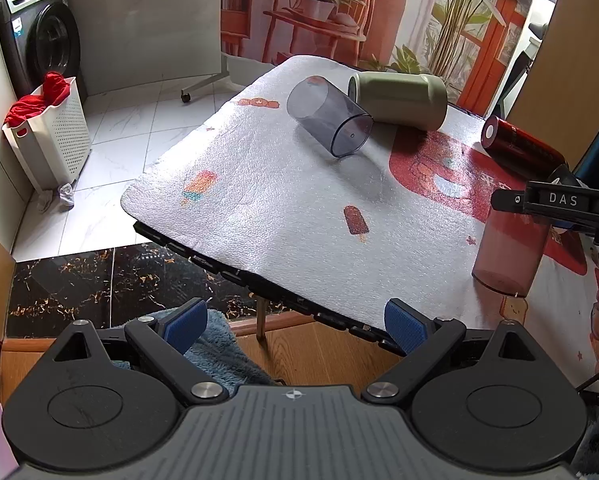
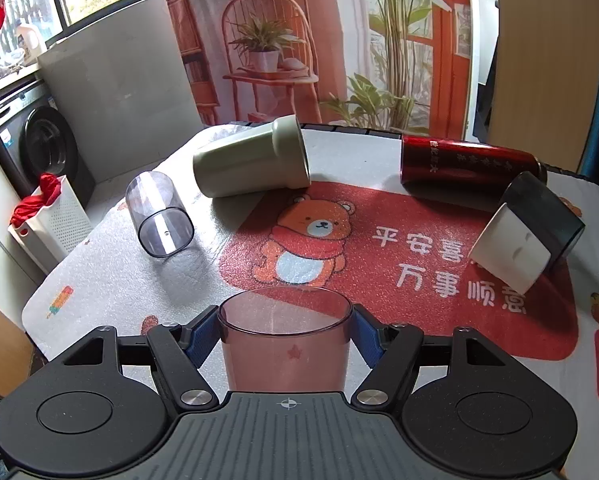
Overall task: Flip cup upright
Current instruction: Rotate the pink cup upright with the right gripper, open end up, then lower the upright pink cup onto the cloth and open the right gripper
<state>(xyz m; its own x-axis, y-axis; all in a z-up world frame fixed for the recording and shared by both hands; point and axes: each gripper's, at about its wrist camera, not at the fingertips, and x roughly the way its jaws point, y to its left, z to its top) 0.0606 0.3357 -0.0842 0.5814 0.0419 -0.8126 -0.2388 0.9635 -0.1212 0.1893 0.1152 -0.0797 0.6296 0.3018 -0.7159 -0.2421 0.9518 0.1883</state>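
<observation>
A pink translucent cup [image 2: 285, 340] stands upright on the mat, mouth up, between the blue pads of my right gripper [image 2: 285, 336], which is shut on it. The left wrist view shows the same cup [image 1: 507, 252] at the right with the right gripper [image 1: 555, 204] around its top. My left gripper [image 1: 295, 326] is open and empty, off the table's near edge. A clear grey cup [image 1: 329, 116] lies on its side; it also shows in the right wrist view [image 2: 159, 214].
A green tumbler [image 2: 251, 160], a red flask [image 2: 469, 164] and a black-and-white cup [image 2: 527, 232] lie on their sides on the bear-print mat [image 2: 419, 248]. A white laundry basket [image 1: 49, 132] and a washing machine [image 1: 39, 40] stand on the floor at left.
</observation>
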